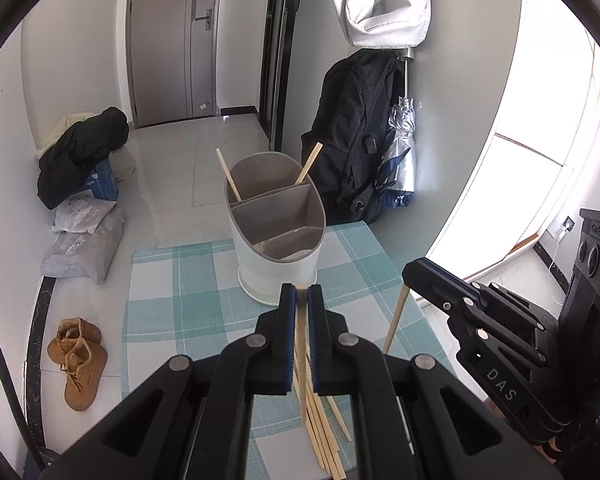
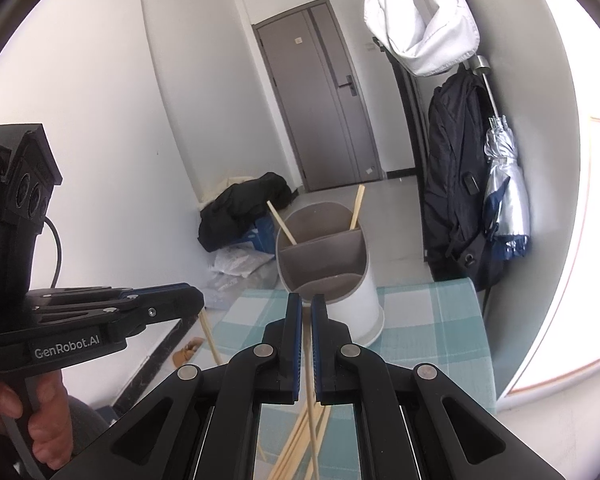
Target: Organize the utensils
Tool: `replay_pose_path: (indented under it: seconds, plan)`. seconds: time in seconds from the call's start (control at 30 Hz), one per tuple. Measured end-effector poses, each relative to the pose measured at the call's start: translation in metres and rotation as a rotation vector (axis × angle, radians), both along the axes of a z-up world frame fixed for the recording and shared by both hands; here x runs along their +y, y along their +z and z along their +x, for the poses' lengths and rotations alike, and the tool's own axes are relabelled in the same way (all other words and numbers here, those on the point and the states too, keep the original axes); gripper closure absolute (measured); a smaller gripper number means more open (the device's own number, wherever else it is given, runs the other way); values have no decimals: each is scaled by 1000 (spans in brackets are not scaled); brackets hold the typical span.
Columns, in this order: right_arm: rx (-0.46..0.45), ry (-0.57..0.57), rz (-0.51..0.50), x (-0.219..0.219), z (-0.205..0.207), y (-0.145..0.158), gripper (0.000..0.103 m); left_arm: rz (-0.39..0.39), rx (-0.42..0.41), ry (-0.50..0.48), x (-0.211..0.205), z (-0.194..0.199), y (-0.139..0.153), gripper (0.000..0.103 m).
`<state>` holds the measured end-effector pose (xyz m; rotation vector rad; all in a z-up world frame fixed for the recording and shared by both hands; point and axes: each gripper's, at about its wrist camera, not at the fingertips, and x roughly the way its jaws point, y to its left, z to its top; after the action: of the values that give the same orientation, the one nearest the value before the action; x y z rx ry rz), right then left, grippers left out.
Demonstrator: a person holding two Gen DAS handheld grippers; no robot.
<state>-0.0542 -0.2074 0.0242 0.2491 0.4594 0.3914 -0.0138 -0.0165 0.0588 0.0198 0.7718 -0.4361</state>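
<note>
Holding: left tongs (image 1: 300, 290) and right tongs (image 2: 306, 300) each clamped one pale wooden chopstick (image 1: 301, 344).
Holder (image 1: 278, 224): grey-lined, white, on table (image 1: 160, 280); two chopsticks stood inside.

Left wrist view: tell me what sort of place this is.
Probably the entryway of a home. A grey front door stands at the end of a tiled floor, a black backpack and folded umbrella hang by the wall, and tan boots sit on the floor.
</note>
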Motion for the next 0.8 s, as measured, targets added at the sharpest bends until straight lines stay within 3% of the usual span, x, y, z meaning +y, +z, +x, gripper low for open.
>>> replay_pose_path:
  seconds: [0.37, 0.53, 0.8]
  plan:
    - [-78, 7, 22, -13, 32, 62, 99, -90, -9, 4, 3, 29, 63, 101]
    - [-110, 17, 25, -16, 57, 93, 99, -125, -52, 19, 7, 48, 92, 101]
    - [-163, 36, 0, -7, 105, 135, 99, -149, -91, 46, 14, 84, 116, 101]
